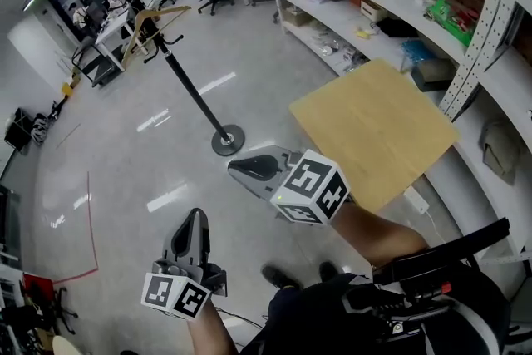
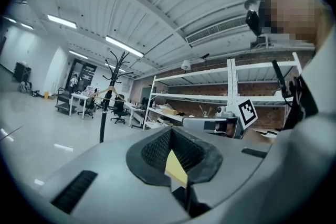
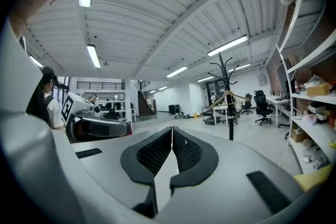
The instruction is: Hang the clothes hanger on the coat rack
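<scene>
Left gripper [image 1: 197,216] and right gripper [image 1: 238,170]: we read both jaws closed, nothing held. Hanger [image 1: 147,13] hangs on the rack [image 1: 191,90], well apart from both grippers, beyond their tips across the floor [image 1: 125,170].

Hook of the clothes hanger [image 1: 166,12] is too small to discern.

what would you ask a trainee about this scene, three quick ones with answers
1. True or false: the hanger already hangs on the rack.
2. The left tongs are: A open, B shut and empty, C shut on the hanger.
3. Which tongs are nearer the table?

Key: 1 true; 2 B; 3 the right tongs.
</scene>
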`<state>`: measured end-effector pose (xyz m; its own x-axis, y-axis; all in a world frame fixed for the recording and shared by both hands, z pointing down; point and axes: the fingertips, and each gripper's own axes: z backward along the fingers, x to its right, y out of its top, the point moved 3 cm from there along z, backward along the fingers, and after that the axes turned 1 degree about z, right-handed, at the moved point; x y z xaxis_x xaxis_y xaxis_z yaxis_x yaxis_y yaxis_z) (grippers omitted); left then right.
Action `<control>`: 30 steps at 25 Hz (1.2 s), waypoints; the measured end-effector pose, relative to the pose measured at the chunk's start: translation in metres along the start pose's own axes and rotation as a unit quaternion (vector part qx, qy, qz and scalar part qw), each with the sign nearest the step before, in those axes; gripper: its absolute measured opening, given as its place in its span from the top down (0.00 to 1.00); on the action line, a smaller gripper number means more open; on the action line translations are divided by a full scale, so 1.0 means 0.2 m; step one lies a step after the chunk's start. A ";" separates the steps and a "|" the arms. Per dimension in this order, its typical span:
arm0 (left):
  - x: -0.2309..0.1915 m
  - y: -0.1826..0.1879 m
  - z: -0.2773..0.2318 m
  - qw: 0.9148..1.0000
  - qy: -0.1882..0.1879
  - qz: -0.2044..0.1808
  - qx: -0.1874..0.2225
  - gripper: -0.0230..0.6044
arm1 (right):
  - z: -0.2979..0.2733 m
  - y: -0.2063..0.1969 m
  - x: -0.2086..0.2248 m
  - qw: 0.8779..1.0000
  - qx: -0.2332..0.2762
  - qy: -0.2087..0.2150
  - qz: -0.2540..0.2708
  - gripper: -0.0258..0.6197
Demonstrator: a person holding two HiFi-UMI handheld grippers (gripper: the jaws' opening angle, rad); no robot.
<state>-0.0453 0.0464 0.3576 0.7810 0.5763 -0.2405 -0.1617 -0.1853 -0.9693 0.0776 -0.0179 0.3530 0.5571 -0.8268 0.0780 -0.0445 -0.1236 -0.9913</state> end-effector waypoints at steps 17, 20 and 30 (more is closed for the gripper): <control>0.29 -0.10 0.78 1.000 0.004 -0.016 0.004 0.96 | 0.34 -0.02 -0.79 0.998 0.011 -0.057 0.002 0.95; 0.36 -0.15 0.93 1.000 -0.010 -0.021 -0.001 0.96 | 0.42 -0.06 -0.93 0.997 0.005 -0.071 -0.015 0.95; 0.59 -0.15 1.10 0.999 0.014 -0.035 0.011 0.96 | 0.69 -0.02 -1.15 0.999 0.019 -0.045 0.012 0.95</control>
<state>-0.0803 0.2948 0.3470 0.8075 0.5645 -0.1711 -0.1187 -0.1286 -0.9846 0.0638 0.2482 0.3246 0.6281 -0.7768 0.0455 -0.0290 -0.0818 -0.9962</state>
